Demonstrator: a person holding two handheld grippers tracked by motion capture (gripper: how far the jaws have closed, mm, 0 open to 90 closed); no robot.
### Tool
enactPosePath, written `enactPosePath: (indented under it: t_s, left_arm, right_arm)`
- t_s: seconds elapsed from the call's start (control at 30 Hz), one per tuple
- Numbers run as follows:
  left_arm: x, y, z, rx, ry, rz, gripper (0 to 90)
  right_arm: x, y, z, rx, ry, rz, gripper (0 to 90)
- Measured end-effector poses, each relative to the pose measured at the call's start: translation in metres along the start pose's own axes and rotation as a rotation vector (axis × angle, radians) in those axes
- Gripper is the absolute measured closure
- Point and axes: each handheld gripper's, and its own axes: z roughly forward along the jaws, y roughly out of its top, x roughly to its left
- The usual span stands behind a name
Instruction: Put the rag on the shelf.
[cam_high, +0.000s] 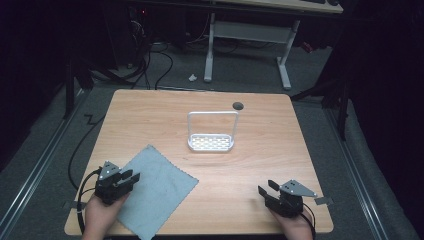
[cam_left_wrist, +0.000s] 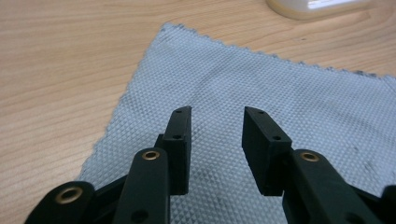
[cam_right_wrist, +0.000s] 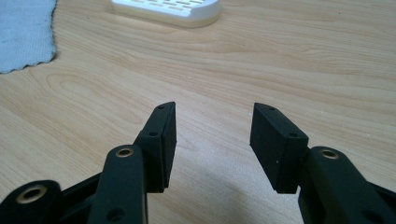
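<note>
A grey-blue textured cloth (cam_high: 157, 187) lies flat at the front left of the wooden table (cam_high: 260, 135). My left gripper (cam_high: 131, 178) is held over its left edge, open and holding nothing; in the left gripper view the left gripper (cam_left_wrist: 217, 112) hovers above the cloth (cam_left_wrist: 280, 107). A white slotted rack with a tall wire handle (cam_high: 211, 143) stands at the table's middle. My right gripper (cam_high: 266, 189) sits at the front right over bare wood, open and empty. In the right gripper view the right gripper (cam_right_wrist: 214, 108) faces the rack's base (cam_right_wrist: 170, 9) and a corner of the cloth (cam_right_wrist: 23, 32).
A dark round grommet hole (cam_high: 238, 105) sits near the table's far edge. Beyond the table stand a white desk frame (cam_high: 247, 35) and cables on the floor. A hand (cam_high: 100, 215) holds each gripper at the front edge.
</note>
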Motion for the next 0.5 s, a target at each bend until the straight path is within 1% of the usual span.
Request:
enactPosePath:
  t_s: [0.03, 0.07, 0.13, 0.17, 0.23, 0.27, 0.3, 0.33, 0.37, 0.43, 0.47, 0.5]
  left_arm:
    - [-0.001, 0.0, 0.0, 0.002, -0.005, -0.002, 63.2]
    - [-0.001, 0.001, 0.0, -0.005, -0.034, -0.03, 63.3]
    - [-0.002, 0.001, 0.0, -0.004, -0.042, -0.03, 63.3]
    - [-0.004, 0.001, 0.001, -0.003, -0.047, -0.023, 63.3]
    - [-0.008, 0.003, 0.001, 0.008, -0.07, 0.007, 64.6]
    - [-0.01, 0.003, 0.0, 0.002, -0.088, 0.014, 69.0]
    - [-0.012, 0.005, -0.001, 0.005, -0.106, 0.025, 72.9]
    - [-0.016, 0.006, -0.002, 0.007, -0.116, 0.044, 72.9]
    - [-0.021, 0.007, -0.003, 0.016, -0.117, 0.073, 77.1]
    - [-0.031, 0.008, -0.002, 0.05, -0.134, 0.135, 85.9]
    - [-0.036, 0.007, -0.001, 0.051, -0.142, 0.166, 88.2]
    - [-0.04, 0.007, -0.001, 0.064, -0.141, 0.198, 89.7]
  right_arm:
    - [0.001, -0.001, 0.001, 0.006, -0.003, -0.011, 52.3]
    - [0.002, -0.001, 0.001, 0.01, -0.002, -0.016, 52.4]
    - [0.003, -0.001, 0.001, 0.012, -0.002, -0.023, 52.4]
    - [0.003, -0.001, 0.001, 0.012, -0.002, -0.023, 52.4]
    - [0.003, -0.001, 0.001, 0.011, 0.002, -0.026, 52.4]
    - [0.003, -0.001, 0.002, 0.015, 0.015, -0.018, 52.2]
    - [0.003, -0.001, 0.002, 0.016, 0.016, -0.021, 52.2]
    - [0.003, -0.001, 0.002, 0.016, 0.016, -0.021, 52.2]
    - [0.003, -0.002, 0.002, 0.018, 0.018, -0.023, 52.2]
    - [0.003, -0.002, 0.003, 0.021, 0.02, -0.023, 52.2]
    - [0.003, -0.002, 0.003, 0.022, 0.022, -0.021, 52.3]
    - [0.004, -0.002, 0.003, 0.022, 0.023, -0.024, 52.2]
